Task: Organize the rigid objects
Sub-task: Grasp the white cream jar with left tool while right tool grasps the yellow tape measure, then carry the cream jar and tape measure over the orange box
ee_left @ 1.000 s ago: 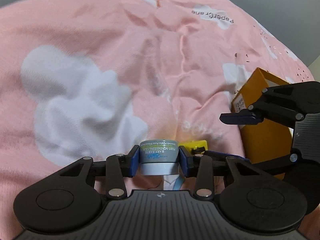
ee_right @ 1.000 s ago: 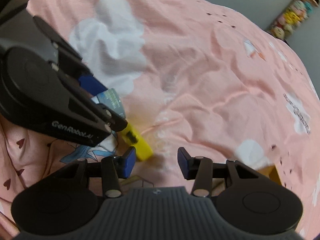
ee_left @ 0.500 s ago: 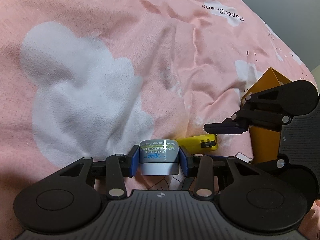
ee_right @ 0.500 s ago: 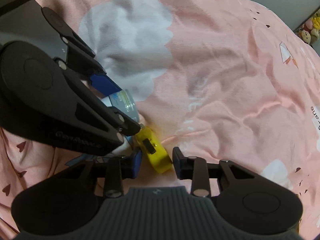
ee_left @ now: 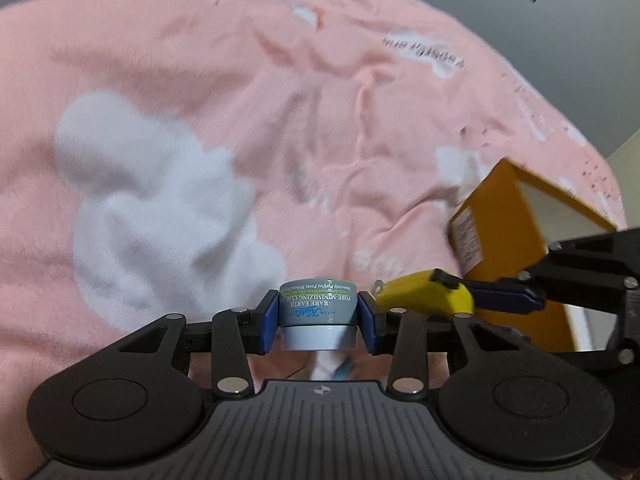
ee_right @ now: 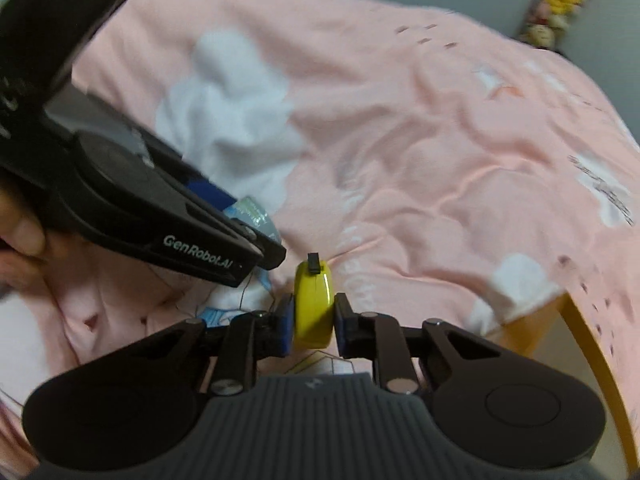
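Clearly the small jar (ee_left: 318, 312) is hard and smooth, probably light; the left gripper (ee_left: 319, 322) pinches it across its round sides, low in the left wrist view at 6 o'clock, above the pink blanket (ee_left: 320, 128). At its 3 o'clock the right gripper (ee_right: 313, 320) is pressed on the flat faces of a yellow tape measure (ee_right: 313, 304), a stiff, slippery shell. Both grippers point forward, close together. An orange box (ee_left: 516, 240) waits at 2 o'clock.

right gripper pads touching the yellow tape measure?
Touching. Right wrist view: both blue pads press the yellow tape measure flanks, no gap, in the right gripper.
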### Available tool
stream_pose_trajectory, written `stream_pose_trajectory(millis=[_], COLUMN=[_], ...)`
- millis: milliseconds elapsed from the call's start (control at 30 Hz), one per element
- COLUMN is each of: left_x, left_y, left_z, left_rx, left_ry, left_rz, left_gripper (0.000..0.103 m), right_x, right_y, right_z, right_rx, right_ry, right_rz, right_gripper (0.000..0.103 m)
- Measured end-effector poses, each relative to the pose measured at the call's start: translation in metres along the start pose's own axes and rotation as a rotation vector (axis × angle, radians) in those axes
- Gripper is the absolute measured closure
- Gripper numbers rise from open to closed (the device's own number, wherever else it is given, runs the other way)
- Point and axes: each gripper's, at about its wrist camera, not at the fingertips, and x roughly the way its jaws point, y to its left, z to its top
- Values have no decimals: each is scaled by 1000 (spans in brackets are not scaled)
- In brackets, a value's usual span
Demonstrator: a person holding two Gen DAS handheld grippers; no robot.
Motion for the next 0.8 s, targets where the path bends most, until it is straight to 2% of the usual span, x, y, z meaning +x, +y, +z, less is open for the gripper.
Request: stream_pose_trajectory(millis=[267,400,567,800], left_x=[-32,-40,-37,-8], left_y=[-48,-86,-136,-198], left_z=[9,11,11,11], left_rx=[79,153,251,338], left_ry=[-95,-117,-111,-17], left_rz=[-96,-157,-235,-358], left_gripper=[57,57,57,57], right_x=[-76,-104,-126,-129], right_y=[-29,-47,-66,-107], right_z=[-21,-36,-62,-107], right_rx=[188,243,288,378], right_ry=[-148,-174,-153,-31], right_rz=[-113,-180,-279,-394], right_gripper=[84,84,84,84])
